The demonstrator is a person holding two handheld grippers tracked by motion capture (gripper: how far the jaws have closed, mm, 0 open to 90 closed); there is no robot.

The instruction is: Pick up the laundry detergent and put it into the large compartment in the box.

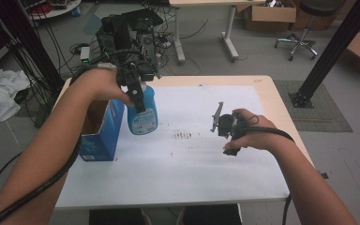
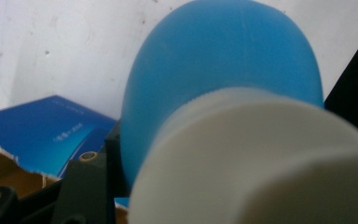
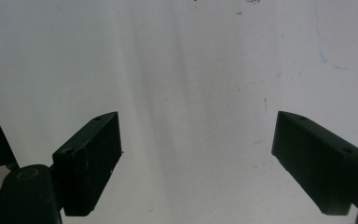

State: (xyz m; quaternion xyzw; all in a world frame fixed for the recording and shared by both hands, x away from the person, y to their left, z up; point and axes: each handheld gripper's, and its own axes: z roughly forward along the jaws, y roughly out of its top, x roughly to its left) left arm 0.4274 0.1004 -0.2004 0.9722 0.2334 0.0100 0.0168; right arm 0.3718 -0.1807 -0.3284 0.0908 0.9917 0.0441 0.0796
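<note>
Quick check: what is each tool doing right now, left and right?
Left tool: closed on the blue bottle, held above the table.
Right tool: open, holding nothing.

One blue spray bottle [image 1: 142, 115] hangs over the table [image 1: 262, 89], and one open blue cardboard box [image 1: 101, 136] stands on it. Two grippers are here: the left gripper [image 1: 138, 93] and the right gripper [image 1: 227, 125]. One white sheet [image 1: 192, 164] covers the tabletop.

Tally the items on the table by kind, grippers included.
Blue bottle: 1, clamped in the left gripper
Blue box: 1, open top
Grippers: 2, the right gripper open over the white table
Total: 4
</note>
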